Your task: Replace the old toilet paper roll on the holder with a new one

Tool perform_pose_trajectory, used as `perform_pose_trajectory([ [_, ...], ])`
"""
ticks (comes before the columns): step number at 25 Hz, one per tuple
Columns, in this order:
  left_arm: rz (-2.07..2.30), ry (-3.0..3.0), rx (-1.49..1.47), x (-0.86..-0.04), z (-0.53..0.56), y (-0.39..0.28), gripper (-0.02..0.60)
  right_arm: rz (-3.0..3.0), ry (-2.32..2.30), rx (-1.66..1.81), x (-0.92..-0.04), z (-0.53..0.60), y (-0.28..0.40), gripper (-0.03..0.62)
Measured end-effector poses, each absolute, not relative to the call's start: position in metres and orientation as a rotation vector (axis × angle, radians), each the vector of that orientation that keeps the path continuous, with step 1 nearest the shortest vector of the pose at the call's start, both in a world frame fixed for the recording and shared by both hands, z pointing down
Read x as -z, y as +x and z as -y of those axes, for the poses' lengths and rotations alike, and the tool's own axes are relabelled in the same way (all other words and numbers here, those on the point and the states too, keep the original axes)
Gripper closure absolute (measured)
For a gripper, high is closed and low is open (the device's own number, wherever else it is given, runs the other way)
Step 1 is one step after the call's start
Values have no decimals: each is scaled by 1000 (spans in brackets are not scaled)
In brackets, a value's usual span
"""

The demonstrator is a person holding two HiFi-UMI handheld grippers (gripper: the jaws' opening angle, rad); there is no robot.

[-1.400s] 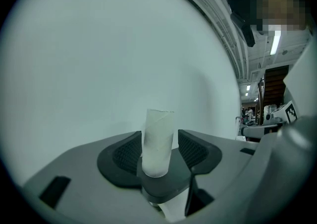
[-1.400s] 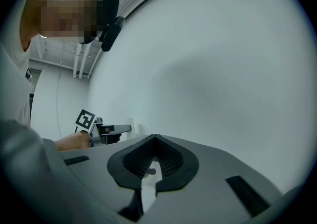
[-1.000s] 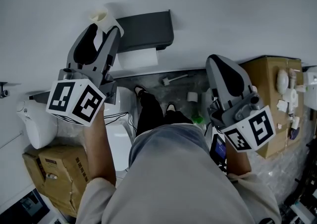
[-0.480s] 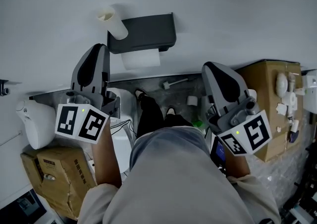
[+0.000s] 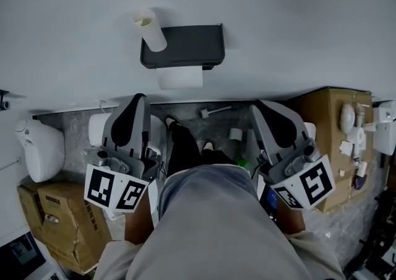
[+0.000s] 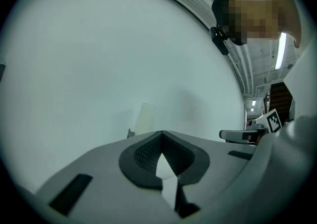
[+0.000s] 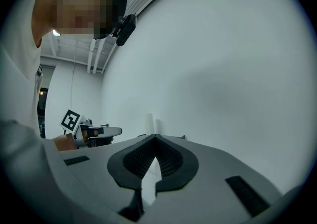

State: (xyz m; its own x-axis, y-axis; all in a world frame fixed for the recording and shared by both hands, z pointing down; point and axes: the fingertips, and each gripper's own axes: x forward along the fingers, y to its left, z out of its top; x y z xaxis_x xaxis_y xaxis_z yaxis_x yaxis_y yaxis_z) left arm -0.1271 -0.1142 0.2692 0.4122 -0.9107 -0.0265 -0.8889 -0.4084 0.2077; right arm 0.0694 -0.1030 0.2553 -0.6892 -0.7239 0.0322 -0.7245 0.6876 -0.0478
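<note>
The left hand-held gripper (image 5: 137, 96) and the right hand-held gripper (image 5: 261, 106) were both shut and empty, back from the wall. A pale cardboard tube (image 5: 150, 30) stood tilted on the left end of the dark grey wall holder (image 5: 185, 43), with white paper (image 5: 179, 77) hanging below.

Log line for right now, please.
left gripper: shut, empty | right gripper: shut, empty | both: clear of holder | cardboard tube: at holder's left end | paper: hanging below holder

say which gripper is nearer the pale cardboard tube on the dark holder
Left. The left gripper is almost straight below the pale cardboard tube; the right gripper is below, well rightward.
</note>
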Motion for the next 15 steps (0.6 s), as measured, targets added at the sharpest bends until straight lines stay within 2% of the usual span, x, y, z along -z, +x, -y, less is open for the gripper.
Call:
perform_pose_trajectory([
  [15,1569,2500,226,-266,95,-126,577,2904,1214,-117,-253,94,64,579],
])
